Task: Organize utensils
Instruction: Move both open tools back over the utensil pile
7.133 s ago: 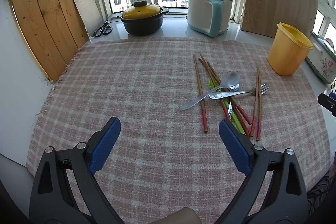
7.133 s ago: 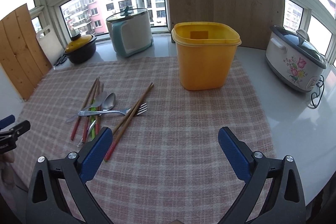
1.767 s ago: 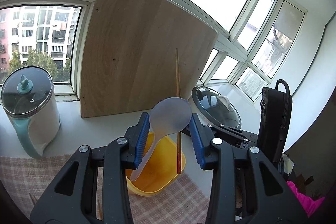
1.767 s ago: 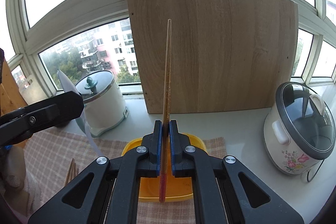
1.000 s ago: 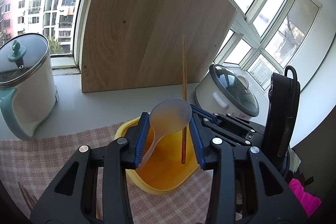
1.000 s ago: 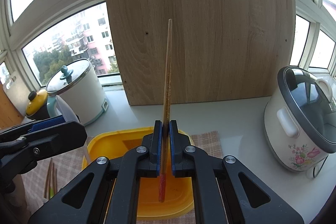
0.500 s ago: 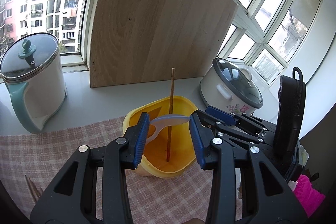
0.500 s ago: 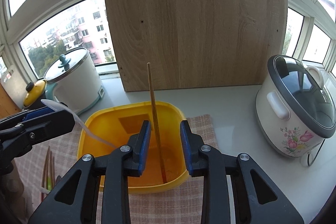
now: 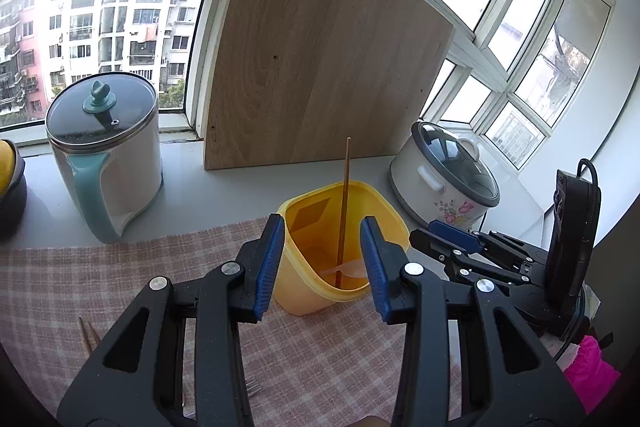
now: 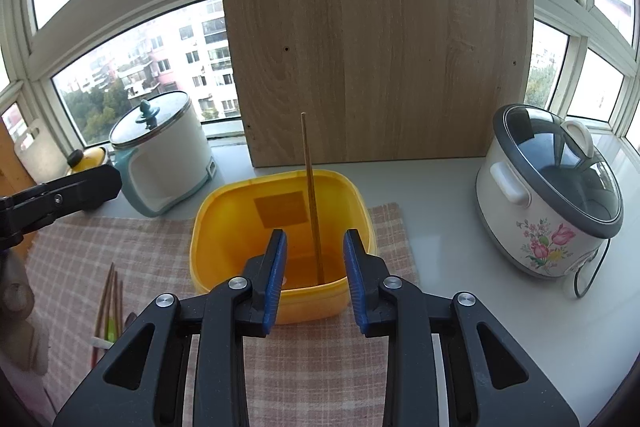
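A yellow plastic tub [image 9: 310, 291] [image 10: 224, 227] stands on the checked cloth. A wooden chopstick [image 9: 343, 203] [image 10: 311, 195] stands upright inside it. A pale plastic spoon [image 9: 348, 269] lies in the tub's bottom. My left gripper [image 9: 322, 263] is open and empty, just in front of the tub. My right gripper [image 10: 315, 271] is open and empty, over the tub's near rim; it also shows in the left wrist view [image 9: 452, 231]. More chopsticks [image 10: 110, 301] and a green utensil lie on the cloth at the left.
A white and teal kettle [image 9: 106, 155] [image 10: 164, 155] stands left of the tub. A flowered rice cooker [image 9: 444, 167] [image 10: 548, 195] stands right. A wooden board [image 10: 380, 47] leans against the window behind. A yellow-lidded pot [image 10: 86, 157] sits at far left.
Both grippers have opened wider and drawn back from the tub. The spoon has dropped from my left gripper into the tub. The chopstick stands free in the tub.
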Available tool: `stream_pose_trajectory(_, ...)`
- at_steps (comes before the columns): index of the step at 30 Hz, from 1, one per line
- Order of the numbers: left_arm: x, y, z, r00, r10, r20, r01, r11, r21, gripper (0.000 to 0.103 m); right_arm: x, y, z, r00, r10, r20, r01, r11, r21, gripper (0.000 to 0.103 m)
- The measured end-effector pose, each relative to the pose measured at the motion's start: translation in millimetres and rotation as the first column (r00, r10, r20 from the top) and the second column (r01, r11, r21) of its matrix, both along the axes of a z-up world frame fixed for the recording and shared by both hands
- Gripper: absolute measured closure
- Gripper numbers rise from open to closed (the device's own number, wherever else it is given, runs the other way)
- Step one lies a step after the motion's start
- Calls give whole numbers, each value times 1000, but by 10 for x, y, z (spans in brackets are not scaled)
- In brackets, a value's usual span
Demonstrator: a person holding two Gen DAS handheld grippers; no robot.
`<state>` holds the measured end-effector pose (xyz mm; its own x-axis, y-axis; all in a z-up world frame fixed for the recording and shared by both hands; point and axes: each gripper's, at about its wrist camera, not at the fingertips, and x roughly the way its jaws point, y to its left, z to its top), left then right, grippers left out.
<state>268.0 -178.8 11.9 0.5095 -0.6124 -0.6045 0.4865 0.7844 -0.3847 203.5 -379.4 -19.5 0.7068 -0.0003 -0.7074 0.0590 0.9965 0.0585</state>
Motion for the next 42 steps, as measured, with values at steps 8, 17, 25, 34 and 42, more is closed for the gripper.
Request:
stream_pose_trajectory(8, -286, 364, -1, 999, 23, 49, -28, 996, 89, 64, -259, 203, 87, 1000, -1, 31, 0, 1000, 24, 52)
stream_pose_trajectory(17, -555, 829, -251, 998, 43, 35, -48, 986, 159, 64, -491, 463, 63, 999, 29, 33, -30, 999, 33, 30)
stream_pose_trajectory(25, -847, 1208, -524, 997, 72, 12, -73, 969, 237, 63, -619, 610, -63, 998, 59, -5, -58, 996, 61, 28)
stream_pose_trajectory(34, -1081, 1671, -866, 988, 140, -72, -117, 959, 259, 63, -748, 797, -213, 992, 129, -4, -129, 991, 47, 22)
stream_pose_trajectory(42, -1111, 1812, -1026, 982, 156, -110, -123, 956, 265, 63, -728, 956, -397, 980, 184, -73, -181, 982, 46, 22)
